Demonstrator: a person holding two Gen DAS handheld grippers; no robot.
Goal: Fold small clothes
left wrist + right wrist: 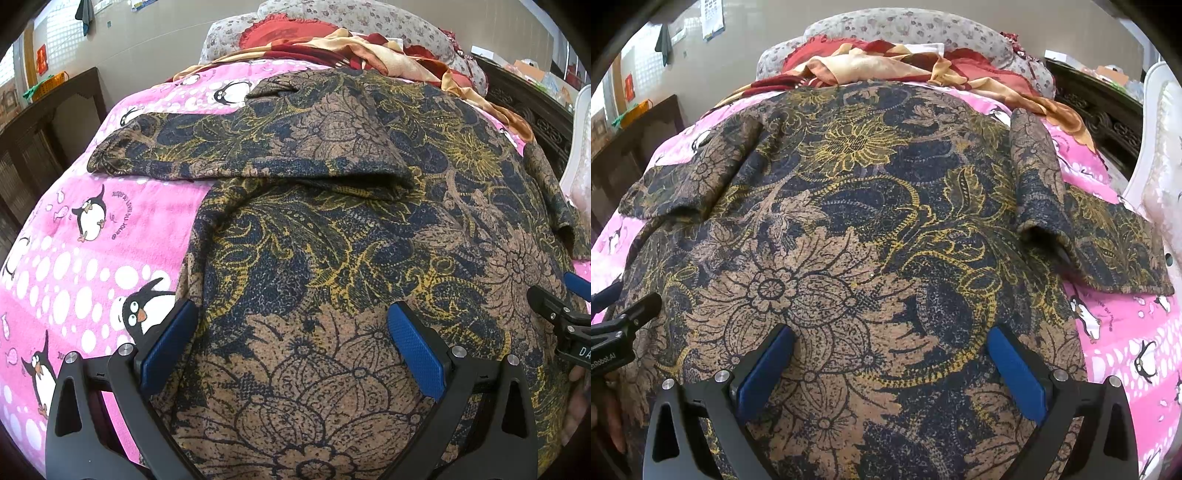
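Floral-print top [332,229] lies spread flat on the penguin blanket [74,258]; my left tool [291,354] and right tool [890,363] hover over its hem, both wide open, empty. Loose knit may bunch, dragging the blanket along.

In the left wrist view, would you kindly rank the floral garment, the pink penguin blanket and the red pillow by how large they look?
1. Floral garment, which fills most of the frame.
2. Pink penguin blanket, partly covered by the garment.
3. Red pillow, smallest, though it lies farthest from the camera and is partly hidden, so its true size is unsure.
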